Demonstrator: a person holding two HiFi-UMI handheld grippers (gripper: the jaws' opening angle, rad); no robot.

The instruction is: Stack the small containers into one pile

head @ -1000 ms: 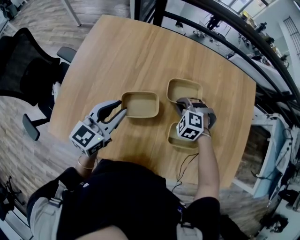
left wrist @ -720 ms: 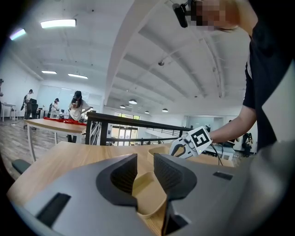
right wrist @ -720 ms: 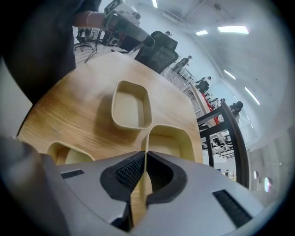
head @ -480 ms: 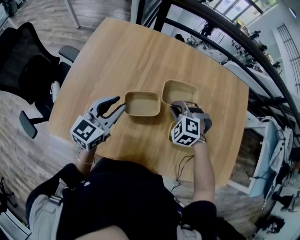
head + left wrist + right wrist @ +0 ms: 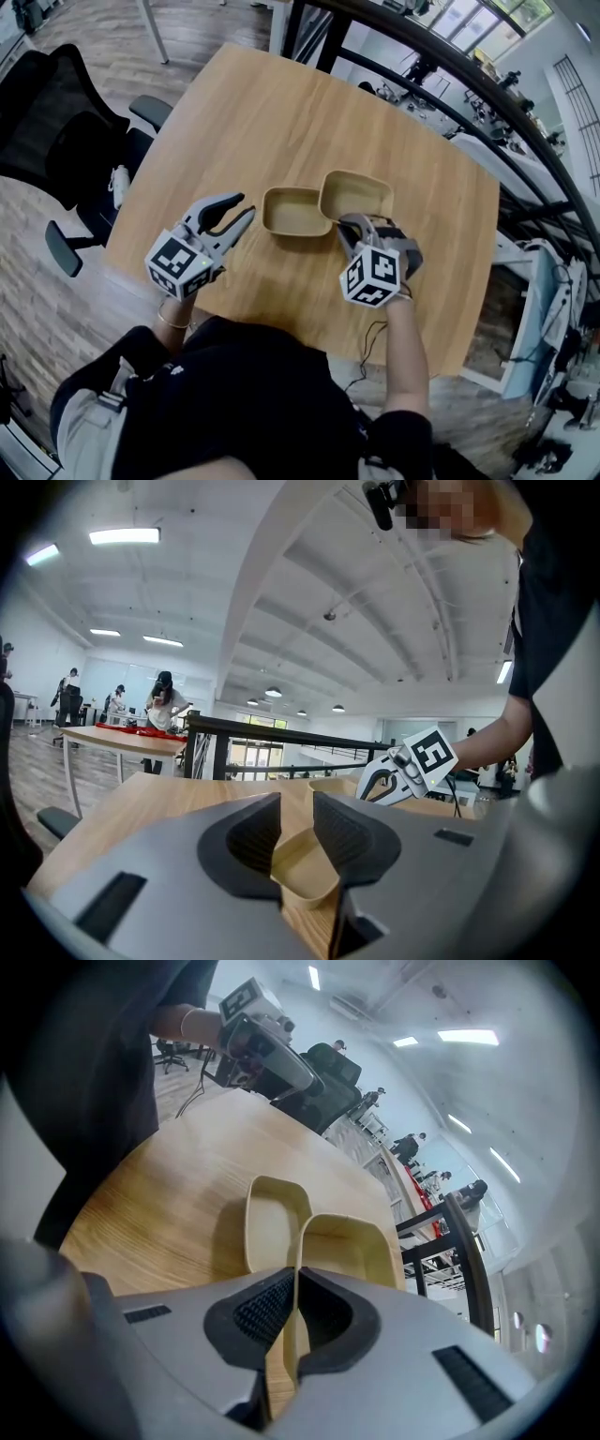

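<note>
Across comes the right gripper (image 5: pixel 349 225), carrying the held container (image 5: pixel 356 192). A second ago that container stood apart from the second container (image 5: pixel 293 211). Now the two meet, and in the head view the held one's left rim overlaps the other's right rim. The right gripper is clamped on the held container's near wall, with the thin tan edge pinched between the ribbed pads in the right gripper view.

On the other side, the left gripper (image 5: pixel 244 206) has eased back from the second container's left end, where its tip sat before. Its jaws have just been opening and now stand moderately apart with nothing between the pads. The second container's near corner lies just ahead of the tips. It rests flat on the wooden table (image 5: pixel 234 112), near the middle.
</note>
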